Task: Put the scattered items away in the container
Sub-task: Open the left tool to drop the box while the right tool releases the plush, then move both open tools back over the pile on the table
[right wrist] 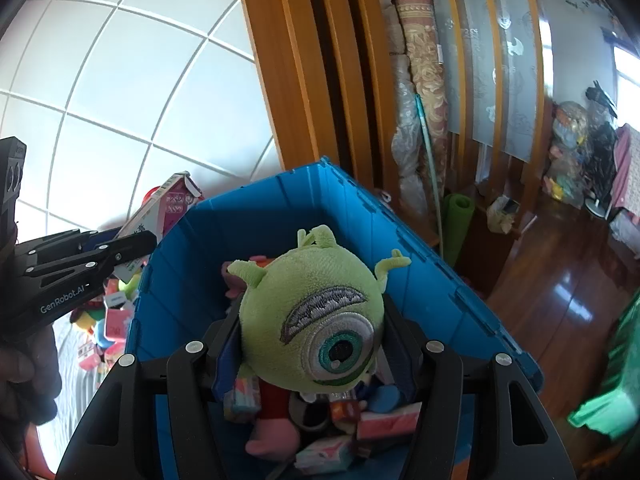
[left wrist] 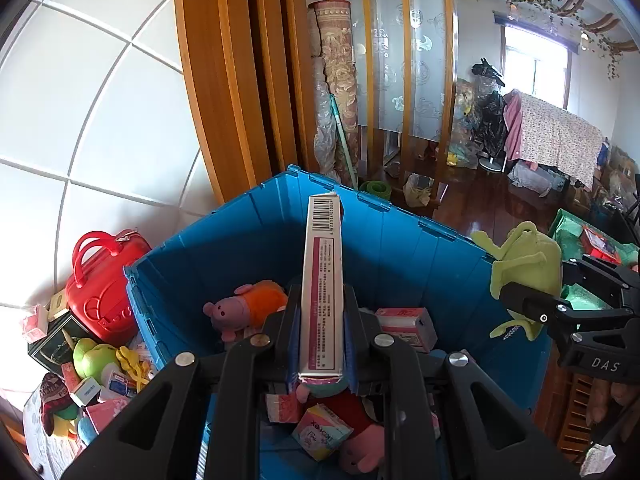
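Drop-off step: left tongs [left wrist: 322, 344] hold a box [left wrist: 322, 288], right tongs [right wrist: 312, 344] a green plush [right wrist: 316, 316], above the blue bin [left wrist: 400, 248]; next, release.

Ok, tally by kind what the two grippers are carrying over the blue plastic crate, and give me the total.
Plush toys: 1, the green one-eyed plush monster in the right gripper.
Boxes: 1, the long white-and-pink cardboard box in the left gripper.
Total: 2.
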{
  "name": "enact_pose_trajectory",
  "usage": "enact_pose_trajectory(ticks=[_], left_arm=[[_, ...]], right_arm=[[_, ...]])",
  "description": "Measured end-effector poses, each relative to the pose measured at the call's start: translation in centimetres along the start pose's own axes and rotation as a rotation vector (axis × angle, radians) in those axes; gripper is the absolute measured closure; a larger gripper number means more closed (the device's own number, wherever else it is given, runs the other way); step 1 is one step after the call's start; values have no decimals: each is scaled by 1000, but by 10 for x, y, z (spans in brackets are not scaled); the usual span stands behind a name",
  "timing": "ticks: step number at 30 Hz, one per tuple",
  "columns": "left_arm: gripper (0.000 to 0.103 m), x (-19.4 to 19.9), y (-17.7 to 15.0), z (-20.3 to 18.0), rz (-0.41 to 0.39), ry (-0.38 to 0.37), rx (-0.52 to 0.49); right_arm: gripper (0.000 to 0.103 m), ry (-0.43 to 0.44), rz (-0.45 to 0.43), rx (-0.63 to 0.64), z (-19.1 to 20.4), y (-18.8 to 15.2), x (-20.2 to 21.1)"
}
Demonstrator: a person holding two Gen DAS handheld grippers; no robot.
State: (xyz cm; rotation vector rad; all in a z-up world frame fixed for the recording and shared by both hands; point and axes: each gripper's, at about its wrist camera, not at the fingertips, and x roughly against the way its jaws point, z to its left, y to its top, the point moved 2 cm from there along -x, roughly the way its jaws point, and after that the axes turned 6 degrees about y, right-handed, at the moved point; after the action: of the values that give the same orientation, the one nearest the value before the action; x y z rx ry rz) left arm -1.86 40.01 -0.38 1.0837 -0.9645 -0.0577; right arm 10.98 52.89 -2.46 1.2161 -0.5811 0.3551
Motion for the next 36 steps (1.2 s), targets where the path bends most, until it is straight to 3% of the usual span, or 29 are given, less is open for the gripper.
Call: enact_pose_trajectory(ticks=[8, 11, 12, 13, 14, 15, 16, 26, 36], left_arm=[[86, -1, 2, 0, -1, -5, 5], [85, -5, 4, 1, 18, -41, 18], [79, -7, 4, 1, 33, -38, 22], [52, -9, 5, 2, 36, -24, 30], [32, -9, 4, 4, 31, -15, 41], [4, -6, 4, 8, 15, -10, 62], [0, -3, 3, 12, -3, -7, 83], [0, 7, -25, 61, 21, 88, 174], [0, 47, -87, 133, 49, 254, 295]], right_arm=[[42, 1, 4, -1, -4, 3, -4], [38, -4, -6, -3, -6, 4, -4], [25, -8, -13, -6, -7, 5, -4], [1, -9, -16, -8, -7, 6, -5], [1, -9, -22, -9, -7, 7, -5], [1, -10, -27, -9, -7, 7, -5], [1, -7, -27, -5, -7, 7, -6], [1, 56, -21, 43, 16, 8, -21], [1, 209, 16, 166, 99, 9, -52]])
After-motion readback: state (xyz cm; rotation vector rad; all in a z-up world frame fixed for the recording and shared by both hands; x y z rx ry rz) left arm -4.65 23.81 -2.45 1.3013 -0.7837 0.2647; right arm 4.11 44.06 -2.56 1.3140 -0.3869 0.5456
